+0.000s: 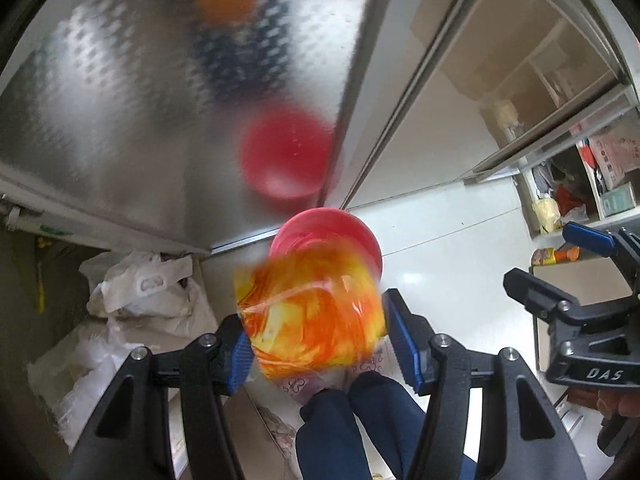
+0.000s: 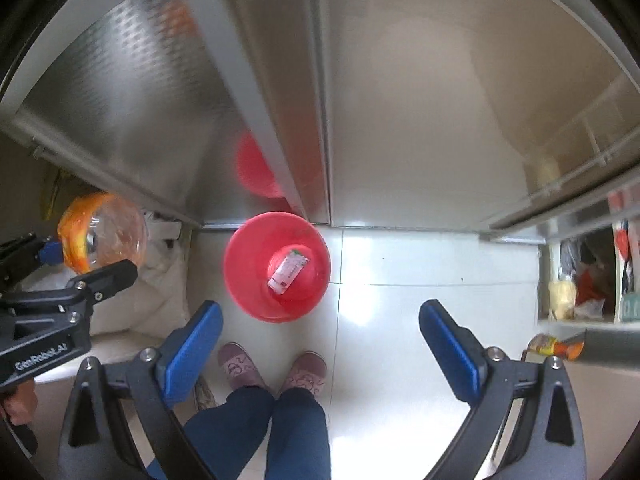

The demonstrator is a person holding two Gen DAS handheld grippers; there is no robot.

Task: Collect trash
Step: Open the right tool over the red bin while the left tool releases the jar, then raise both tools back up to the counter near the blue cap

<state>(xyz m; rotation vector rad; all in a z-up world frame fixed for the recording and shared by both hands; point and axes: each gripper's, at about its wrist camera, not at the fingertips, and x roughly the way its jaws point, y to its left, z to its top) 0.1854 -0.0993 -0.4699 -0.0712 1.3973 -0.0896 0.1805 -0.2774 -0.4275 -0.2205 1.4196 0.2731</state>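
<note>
orange-and-yellow plastic bottle (image 1: pixel 316 316) is pinched between the left gripper (image 1: pixel 320 340) fingers, hanging just above the red bin (image 2: pixel 277 266) on the floor. a small packet (image 2: pixel 288 270) already lies inside the bin. the right gripper (image 2: pixel 320 340) has its fingers spread wide with nothing between them. judging by this, the drop is in hand: centre the bottle over the bin, then let go.

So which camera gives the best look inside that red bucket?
The right wrist view: the red bucket sits unblocked, showing a small white packet inside. In the left wrist view the orange bottle covers most of it.
</note>
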